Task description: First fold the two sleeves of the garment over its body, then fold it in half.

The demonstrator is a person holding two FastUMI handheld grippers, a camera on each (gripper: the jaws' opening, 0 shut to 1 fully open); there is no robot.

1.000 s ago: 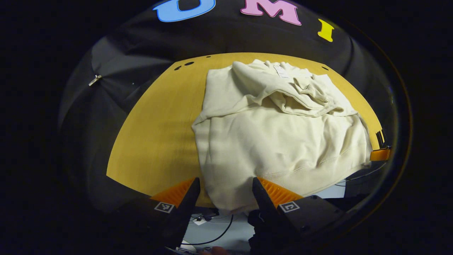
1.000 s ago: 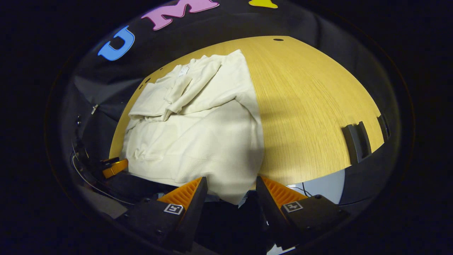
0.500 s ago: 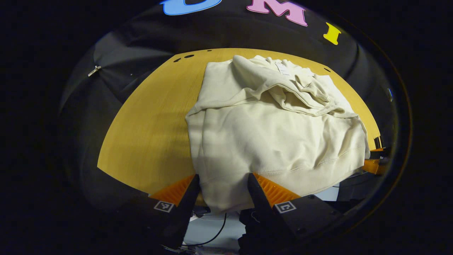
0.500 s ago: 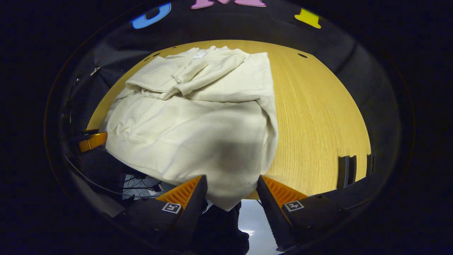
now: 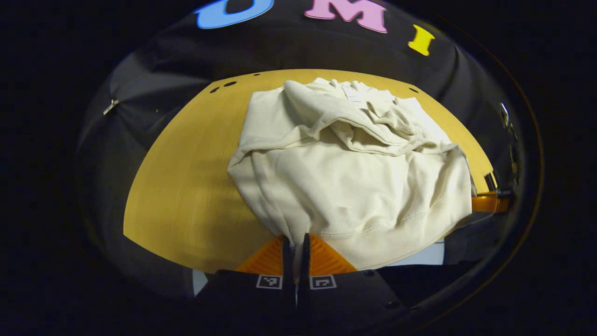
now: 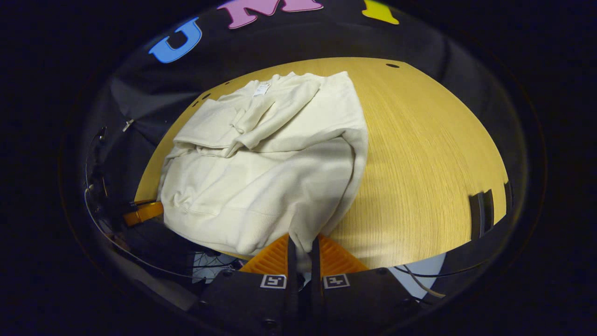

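— Where's the garment?
— Spread on the wooden table, cream-coloured, both sleeves already laid across the chest, collar end toward the booth wall, hem hanging slightly past the near table edge.
— And the left gripper?
— Closed to a thin slit, pinching the hem at the garment's near left corner; cloth bunched up into the pinch.
— The right gripper?
— Likewise nearly closed, clamped on the hem at the near right corner, fabric drawn into a small peak between the fingers. Seen too from the left gripper view, far at the right edge.
— Any containers?
— None visible; just a dark bracket clipped to the table's right edge, well apart from the cloth.
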